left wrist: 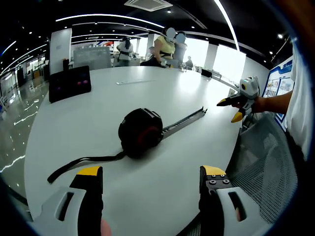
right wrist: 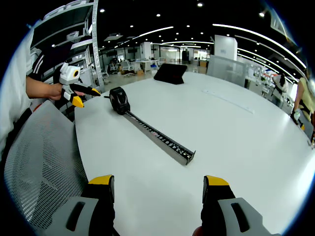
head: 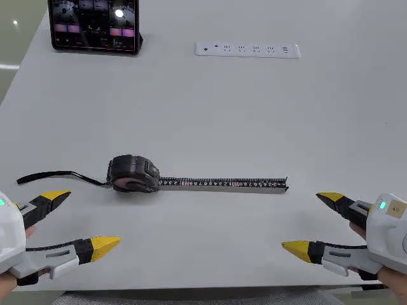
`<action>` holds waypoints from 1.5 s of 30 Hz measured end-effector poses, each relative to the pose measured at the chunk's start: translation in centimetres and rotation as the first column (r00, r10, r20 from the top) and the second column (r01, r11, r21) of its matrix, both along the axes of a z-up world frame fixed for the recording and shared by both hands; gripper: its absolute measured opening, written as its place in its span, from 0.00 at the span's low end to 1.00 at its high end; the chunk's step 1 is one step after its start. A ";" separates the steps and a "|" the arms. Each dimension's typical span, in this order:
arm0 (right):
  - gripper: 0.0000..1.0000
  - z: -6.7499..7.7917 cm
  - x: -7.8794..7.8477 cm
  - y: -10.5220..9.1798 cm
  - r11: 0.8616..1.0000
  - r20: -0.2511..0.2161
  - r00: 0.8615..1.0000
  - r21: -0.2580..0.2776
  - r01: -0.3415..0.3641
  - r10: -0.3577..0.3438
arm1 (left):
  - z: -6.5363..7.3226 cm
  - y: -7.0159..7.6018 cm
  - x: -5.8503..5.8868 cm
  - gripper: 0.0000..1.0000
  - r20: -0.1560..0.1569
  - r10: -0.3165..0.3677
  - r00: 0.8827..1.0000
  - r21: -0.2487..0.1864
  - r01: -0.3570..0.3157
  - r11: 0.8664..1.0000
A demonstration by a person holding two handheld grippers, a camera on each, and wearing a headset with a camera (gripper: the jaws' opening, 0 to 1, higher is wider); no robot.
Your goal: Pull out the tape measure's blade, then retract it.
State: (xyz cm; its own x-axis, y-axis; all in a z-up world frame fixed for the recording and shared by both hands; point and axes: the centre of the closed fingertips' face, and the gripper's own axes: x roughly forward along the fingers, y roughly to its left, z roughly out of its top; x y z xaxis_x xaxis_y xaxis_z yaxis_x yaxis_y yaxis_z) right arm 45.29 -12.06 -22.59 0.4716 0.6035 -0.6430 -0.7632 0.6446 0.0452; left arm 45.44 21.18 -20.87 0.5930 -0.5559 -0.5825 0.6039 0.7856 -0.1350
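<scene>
White table (head: 203,101), tape measure (head: 132,173) with blade (head: 222,184) drawn out, power strip (head: 247,49), dark tablet (head: 95,25) at far edge

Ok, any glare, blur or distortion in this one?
Head view: sharp, evenly lit, a bright spot on the tablet. Left gripper view: fisheye curves the table, glare at its far end. Right gripper view: blade markings legible, edges bent.

Looks like a big open-plan office or tech showroom to me: long curved light strips (left wrist: 108,17) in a dark ceiling, glossy floor (left wrist: 15,123), metal shelving (right wrist: 74,12), a huge white surface (head: 254,114) with a power strip (head: 247,49), and people (left wrist: 167,46) standing at its far side.
</scene>
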 end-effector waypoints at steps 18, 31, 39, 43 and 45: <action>0.72 -0.1 0.9 0.2 1.000 0.002 1.000 0.000 -0.012 0.012 | -0.3 -1.0 1.1 0.79 -0.015 0.007 1.000 -0.010 -0.007 1.000; 0.71 -0.1 1.6 0.4 1.000 0.004 1.000 -0.002 -0.023 0.023 | -0.7 -2.0 2.1 0.81 -0.027 0.013 1.000 -0.009 -0.014 1.000; 0.71 0.0 1.7 0.6 1.000 0.004 1.000 0.000 -0.026 0.026 | -0.6 -2.3 2.5 0.81 -0.023 0.016 1.000 -0.020 -0.016 1.000; 0.71 0.0 1.7 0.5 1.000 0.003 1.000 -0.001 -0.025 0.025 | -0.6 -2.5 2.6 0.81 -0.024 0.017 1.000 -0.021 -0.018 1.000; 0.71 -0.1 1.7 0.5 1.000 0.002 1.000 -0.003 -0.026 0.026 | -0.6 -2.5 2.7 0.81 -0.021 0.019 1.000 -0.021 -0.020 1.000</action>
State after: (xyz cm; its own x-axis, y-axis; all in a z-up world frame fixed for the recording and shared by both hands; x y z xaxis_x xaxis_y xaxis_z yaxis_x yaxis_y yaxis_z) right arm 46.96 -11.54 -22.64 0.4574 0.6138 -0.6434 -0.7798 0.6247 0.0417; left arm 48.13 18.66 -21.43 0.5917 -0.5567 -0.5831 0.5854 0.7940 -0.1640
